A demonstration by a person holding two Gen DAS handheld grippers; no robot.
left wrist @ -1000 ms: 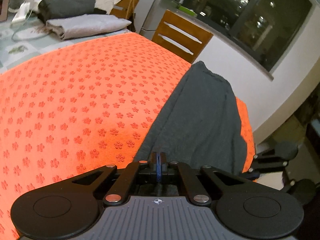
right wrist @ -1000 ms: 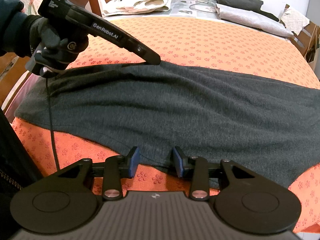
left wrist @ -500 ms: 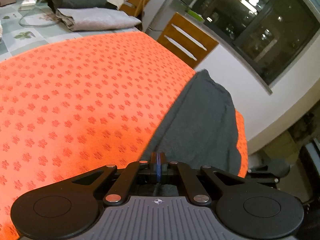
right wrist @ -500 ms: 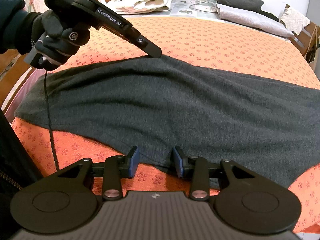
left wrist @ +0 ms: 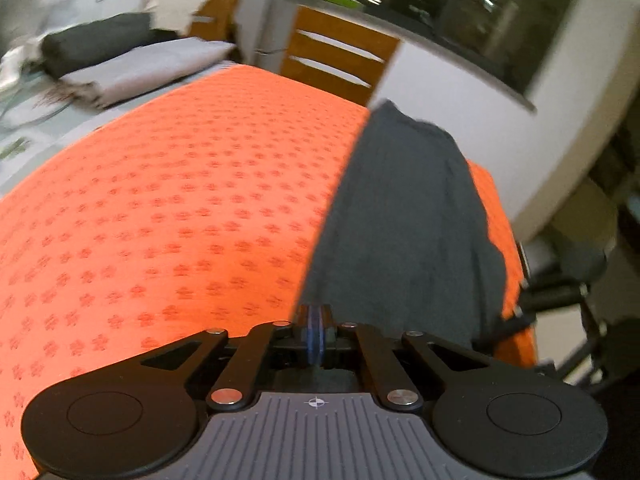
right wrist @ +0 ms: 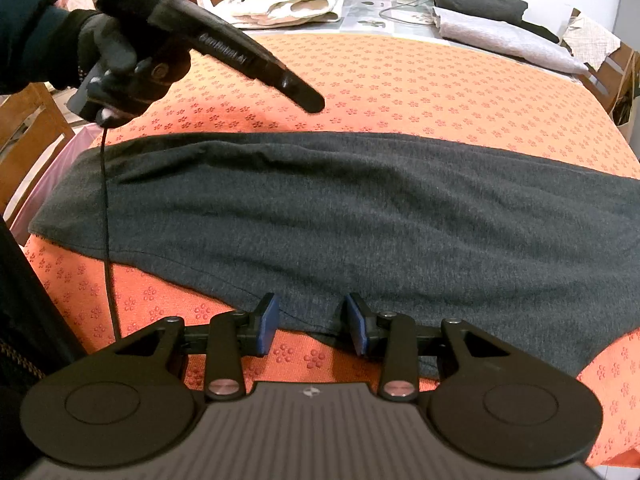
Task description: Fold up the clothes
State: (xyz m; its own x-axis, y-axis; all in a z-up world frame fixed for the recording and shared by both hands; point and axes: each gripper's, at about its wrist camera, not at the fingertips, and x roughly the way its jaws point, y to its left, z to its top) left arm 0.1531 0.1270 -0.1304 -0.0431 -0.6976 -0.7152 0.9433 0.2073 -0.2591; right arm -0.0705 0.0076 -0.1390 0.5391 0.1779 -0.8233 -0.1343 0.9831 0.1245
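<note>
A: Starting at the left of the right wrist view, what is there?

B: A gloved hand [right wrist: 100, 52] holds the left gripper [right wrist: 310, 103] in the air above the orange cloth [right wrist: 400, 80], just beyond the far edge of the dark grey garment [right wrist: 340, 208], not touching it. In its own view the blue pads [left wrist: 316, 334] are pressed together with nothing between them.

A: And the garment?

B: It lies flat in a long band across the orange cloth, folded lengthwise.

A: The right gripper [right wrist: 312, 330]?

B: Its jaws stand spread, one on each side of the garment's near hem, pinching nothing. Folded clothes [right wrist: 492, 20] sit beyond the cloth's far right corner
</note>
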